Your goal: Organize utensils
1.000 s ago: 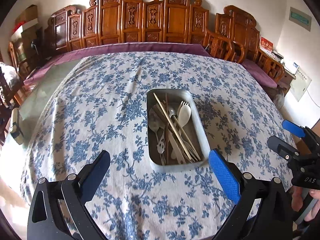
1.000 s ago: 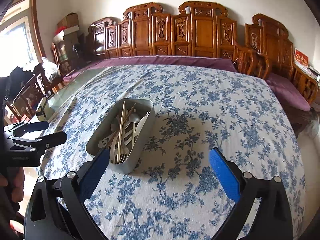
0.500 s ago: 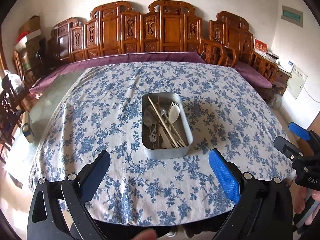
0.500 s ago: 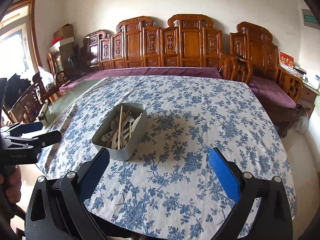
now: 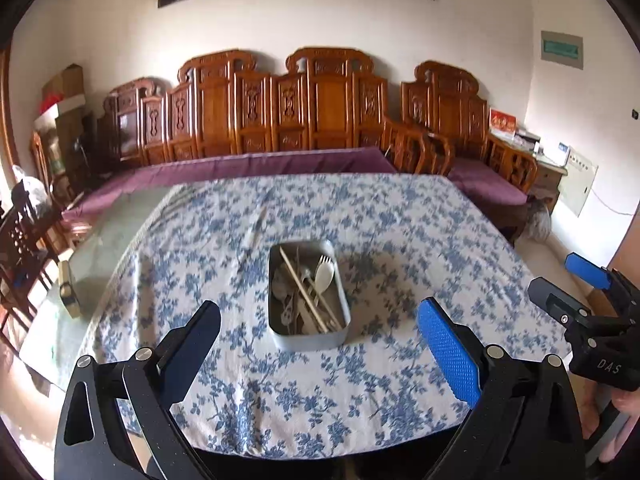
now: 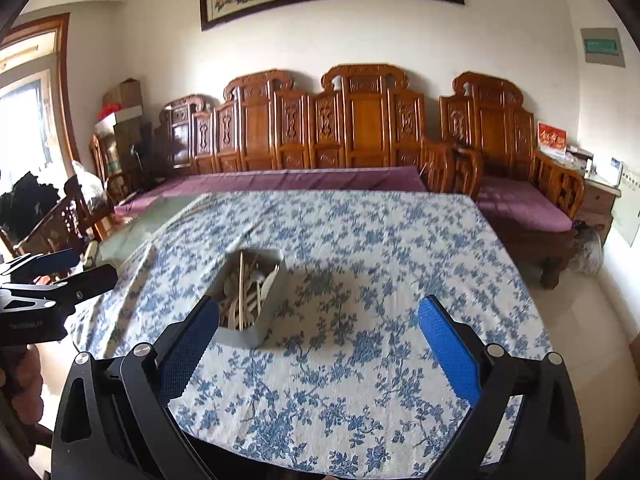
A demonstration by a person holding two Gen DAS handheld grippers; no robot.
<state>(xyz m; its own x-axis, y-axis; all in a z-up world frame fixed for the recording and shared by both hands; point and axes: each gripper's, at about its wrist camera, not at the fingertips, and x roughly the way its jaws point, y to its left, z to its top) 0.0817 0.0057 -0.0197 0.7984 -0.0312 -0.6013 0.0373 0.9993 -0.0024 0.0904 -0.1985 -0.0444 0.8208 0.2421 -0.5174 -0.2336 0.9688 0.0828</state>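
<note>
A grey metal tin [image 5: 308, 336] [image 6: 262, 326] stands near the middle of the blue-flowered tablecloth [image 5: 400, 248]. Inside it lie wooden chopsticks [image 5: 306, 290], a pale plastic fork and spoon [image 5: 323, 276] and metal utensils. My left gripper [image 5: 318, 326] hangs open, back over the table's near edge, with the tin seen between its fingers. Also open, my right gripper [image 6: 318, 326] holds nothing, and the tin shows behind its left finger. Each gripper appears at the side of the other's view: the right one [image 5: 576, 286], the left one [image 6: 70, 270].
Carved wooden benches [image 5: 320, 108] with purple cushions line the far wall. Dark chairs [image 5: 24, 236] stand at the left. A small box [image 5: 68, 294] rests on bare glass at the table's left side. A hand [image 5: 624, 404] holds the right gripper's handle.
Both grippers have pulled back and up from the tin. The tin looks smaller and farther away, and the table's near edge has come into view.
</note>
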